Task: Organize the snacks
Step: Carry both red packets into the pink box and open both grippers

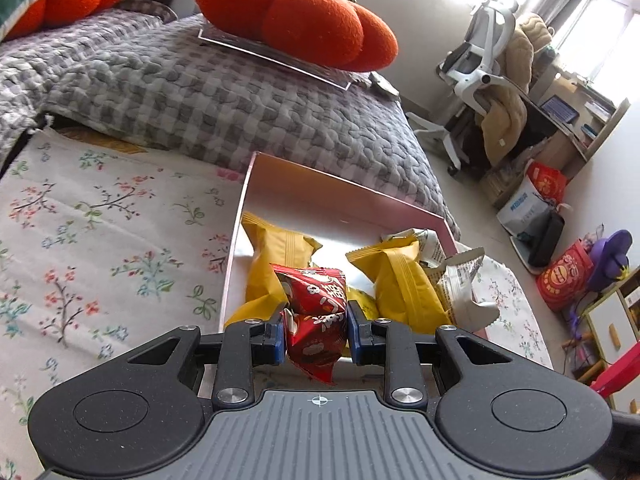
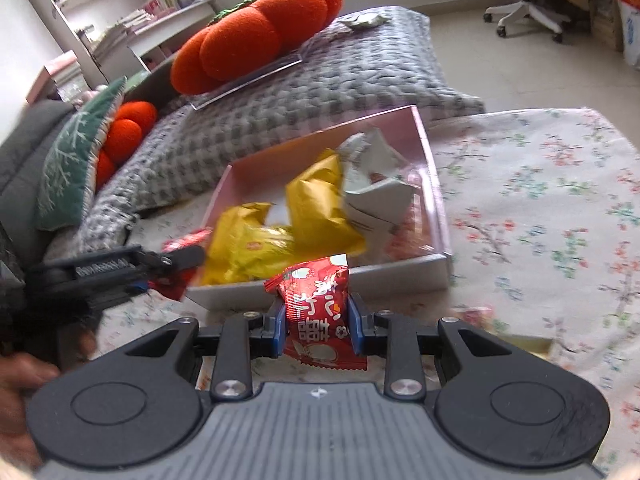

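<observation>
I'm mid-drop: left gripper (image 1: pixel 316 330) and right gripper (image 2: pixel 318 322) each pinch a red packet; next, release both over the box (image 1: pixel 340 192).

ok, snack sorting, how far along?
Done: the pink box already holds yellow packs and white packs.
In hand: each gripper is shut on a red pack, left gripper with its red pack above the box, right gripper with its red pack just short of the near wall.
Left: drop both in. One more item seems to lie on the floral cloth; it's blurred.
</observation>
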`<state>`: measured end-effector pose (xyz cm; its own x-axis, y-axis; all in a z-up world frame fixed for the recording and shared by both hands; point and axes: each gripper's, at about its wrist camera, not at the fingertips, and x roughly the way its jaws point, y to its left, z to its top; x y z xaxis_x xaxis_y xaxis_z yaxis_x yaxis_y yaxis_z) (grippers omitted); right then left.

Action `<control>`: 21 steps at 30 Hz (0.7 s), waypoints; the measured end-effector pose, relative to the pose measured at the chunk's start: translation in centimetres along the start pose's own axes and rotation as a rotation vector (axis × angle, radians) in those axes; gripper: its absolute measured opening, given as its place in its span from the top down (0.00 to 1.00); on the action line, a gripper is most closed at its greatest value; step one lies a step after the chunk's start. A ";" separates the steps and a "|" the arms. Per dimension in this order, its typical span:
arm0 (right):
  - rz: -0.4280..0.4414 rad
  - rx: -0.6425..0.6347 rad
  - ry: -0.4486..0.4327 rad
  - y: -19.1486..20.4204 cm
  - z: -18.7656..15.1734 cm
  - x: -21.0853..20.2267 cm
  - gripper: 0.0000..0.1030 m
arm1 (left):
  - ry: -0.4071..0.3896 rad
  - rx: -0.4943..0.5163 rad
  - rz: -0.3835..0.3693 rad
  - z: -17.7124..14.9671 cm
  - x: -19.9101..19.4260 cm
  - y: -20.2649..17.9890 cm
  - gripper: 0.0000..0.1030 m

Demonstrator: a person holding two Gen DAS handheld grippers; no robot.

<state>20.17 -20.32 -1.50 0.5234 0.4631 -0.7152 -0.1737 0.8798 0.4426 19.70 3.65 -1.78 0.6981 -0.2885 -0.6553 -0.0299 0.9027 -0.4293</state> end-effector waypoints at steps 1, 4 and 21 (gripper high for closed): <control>0.017 0.016 0.000 0.0 0.3 0.4 0.73 | 0.005 -0.005 -0.001 0.2 0.4 0.2 0.75; 0.063 0.069 0.007 0.0 1.1 1.7 0.73 | 0.021 -0.025 -0.009 0.4 1.3 0.8 0.75; 0.160 0.147 0.040 1.3 3.0 6.0 0.73 | 0.065 -0.037 -0.018 1.2 5.0 2.1 0.75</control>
<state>25.56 -16.74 -3.60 0.4652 0.6018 -0.6492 -0.1264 0.7711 0.6241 23.97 4.48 -5.25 0.6510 -0.3255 -0.6858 -0.0449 0.8853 -0.4628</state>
